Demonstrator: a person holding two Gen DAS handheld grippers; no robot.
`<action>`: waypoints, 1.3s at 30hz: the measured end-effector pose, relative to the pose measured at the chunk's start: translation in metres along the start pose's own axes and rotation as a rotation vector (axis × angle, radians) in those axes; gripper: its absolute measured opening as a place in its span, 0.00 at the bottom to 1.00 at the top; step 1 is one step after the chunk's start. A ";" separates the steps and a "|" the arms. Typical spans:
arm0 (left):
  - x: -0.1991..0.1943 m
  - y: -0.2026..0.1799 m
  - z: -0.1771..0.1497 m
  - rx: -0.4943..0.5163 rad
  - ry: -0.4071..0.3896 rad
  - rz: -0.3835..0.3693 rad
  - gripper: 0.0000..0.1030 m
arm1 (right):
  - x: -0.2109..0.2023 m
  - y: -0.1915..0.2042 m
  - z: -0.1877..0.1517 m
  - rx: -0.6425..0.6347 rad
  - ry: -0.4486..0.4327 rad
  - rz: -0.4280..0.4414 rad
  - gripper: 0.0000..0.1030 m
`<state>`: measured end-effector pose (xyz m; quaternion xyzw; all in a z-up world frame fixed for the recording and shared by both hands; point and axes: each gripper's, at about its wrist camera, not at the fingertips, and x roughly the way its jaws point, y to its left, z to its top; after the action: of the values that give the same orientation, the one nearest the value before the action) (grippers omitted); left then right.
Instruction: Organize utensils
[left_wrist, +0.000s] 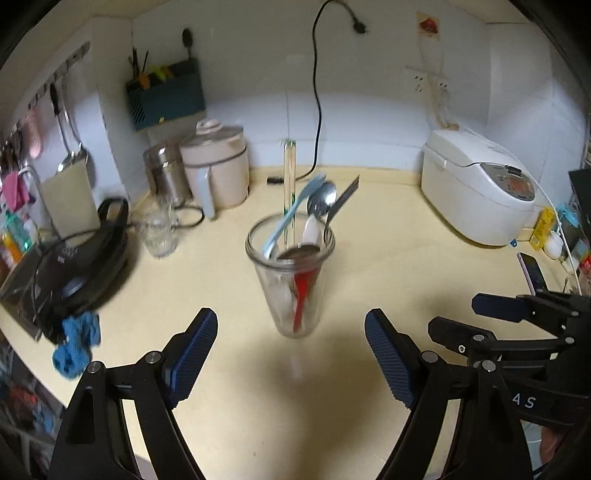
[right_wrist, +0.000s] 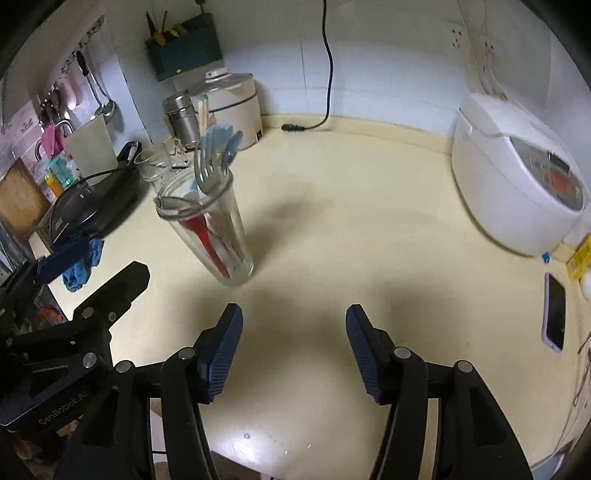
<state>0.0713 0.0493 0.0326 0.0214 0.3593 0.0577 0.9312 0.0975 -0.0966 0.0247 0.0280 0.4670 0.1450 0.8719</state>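
On the cream counter (left_wrist: 221, 406), tall glass (left_wrist: 291, 280) holding light-blue spoon (left_wrist: 295, 214), metal spoon (left_wrist: 322, 201), fork (right_wrist: 208, 170), red utensil (left_wrist: 301, 295), glass just ahead of left gripper (left_wrist: 291, 354), fingers spread, empty, right gripper (right_wrist: 294, 350) spread, empty, glass ahead-left.

The glass (left_wrist: 290, 280) stands mid-counter (left_wrist: 388, 258) with the utensils (left_wrist: 314, 210) in it — rice cooker (left_wrist: 476, 192) far right, kettle (left_wrist: 218, 166) far left, cloth (left_wrist: 75, 341) near left — phone (right_wrist: 553, 312) at the right edge.
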 end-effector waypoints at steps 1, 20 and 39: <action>0.000 -0.001 -0.001 -0.002 0.010 0.002 0.83 | 0.000 -0.002 -0.002 0.004 0.001 0.000 0.57; 0.000 -0.003 -0.002 0.026 0.019 -0.009 0.83 | 0.001 -0.004 -0.011 0.036 0.026 -0.009 0.58; 0.006 0.007 -0.008 0.023 0.032 -0.024 0.83 | 0.012 0.006 -0.010 0.028 0.066 -0.015 0.58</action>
<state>0.0693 0.0566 0.0231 0.0266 0.3748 0.0426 0.9257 0.0943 -0.0886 0.0099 0.0319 0.4977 0.1327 0.8565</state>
